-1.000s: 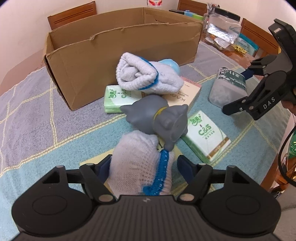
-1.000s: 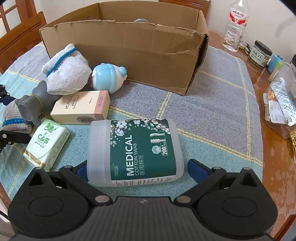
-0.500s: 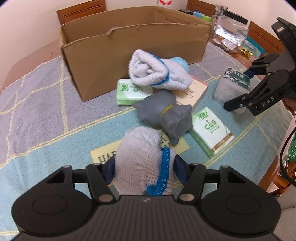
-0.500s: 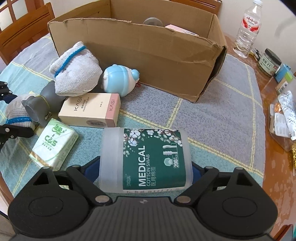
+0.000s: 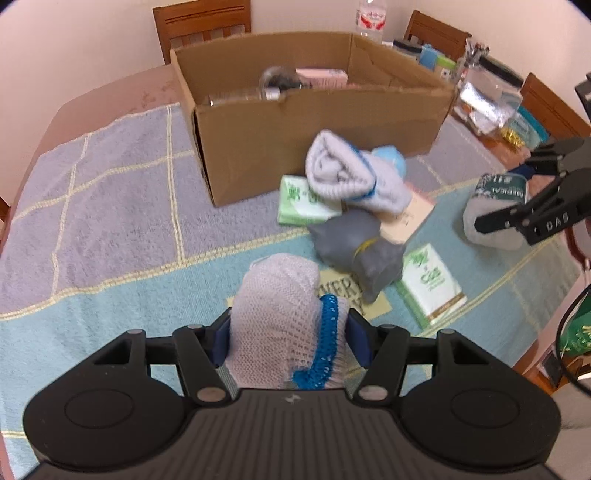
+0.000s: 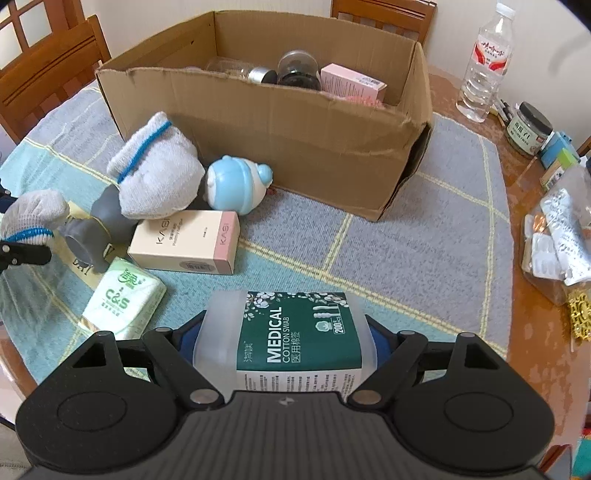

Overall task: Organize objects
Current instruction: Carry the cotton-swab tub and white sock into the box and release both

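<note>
While the left gripper (image 5: pixel 288 338) clamps one of two rolled gloves (image 5: pixel 282 317), the right gripper (image 6: pixel 284 341) is closing on the single cotton swab tub (image 6: pixel 291 332); two tissue packs (image 6: pixel 123 302) lie on the bench (image 6: pixel 406 240).

A home dining room, by its looks: a wooden table (image 6: pixel 532 229) under a checked blue-and-lilac cloth (image 6: pixel 406 251), wooden dining chairs (image 5: pixel 201 18) drawn around it against plain pale walls, and household clutter like a water bottle (image 6: pixel 484 70) and jars (image 6: pixel 528 129).
</note>
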Tool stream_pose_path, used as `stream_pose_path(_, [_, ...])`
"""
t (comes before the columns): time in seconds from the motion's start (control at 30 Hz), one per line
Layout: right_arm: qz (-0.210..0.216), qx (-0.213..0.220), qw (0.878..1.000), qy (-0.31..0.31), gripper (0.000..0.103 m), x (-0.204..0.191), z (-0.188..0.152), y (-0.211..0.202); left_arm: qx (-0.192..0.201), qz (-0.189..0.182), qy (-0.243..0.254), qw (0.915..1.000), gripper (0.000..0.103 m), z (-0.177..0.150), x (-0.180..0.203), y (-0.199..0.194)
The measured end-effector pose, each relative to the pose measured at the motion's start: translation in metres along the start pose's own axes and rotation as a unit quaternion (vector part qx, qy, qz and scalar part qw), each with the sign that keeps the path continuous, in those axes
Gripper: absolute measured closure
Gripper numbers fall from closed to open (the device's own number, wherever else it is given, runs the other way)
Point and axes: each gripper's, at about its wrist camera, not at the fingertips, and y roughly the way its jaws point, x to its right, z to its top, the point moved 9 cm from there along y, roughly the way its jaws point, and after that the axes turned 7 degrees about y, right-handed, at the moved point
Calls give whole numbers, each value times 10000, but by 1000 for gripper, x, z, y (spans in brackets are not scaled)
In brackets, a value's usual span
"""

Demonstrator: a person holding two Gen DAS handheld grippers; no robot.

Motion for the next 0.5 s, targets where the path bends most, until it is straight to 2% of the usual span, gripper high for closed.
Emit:
stream_pose_path(0.27, [46,-76,9998,-173,16,1,11,-26,131,-16,30,9999,42,37,0,-27])
stream_pose_path(0.5, [186,255,9988,-365,16,-1,44,-64,306,-10,83,9995,42,82,-6,-43])
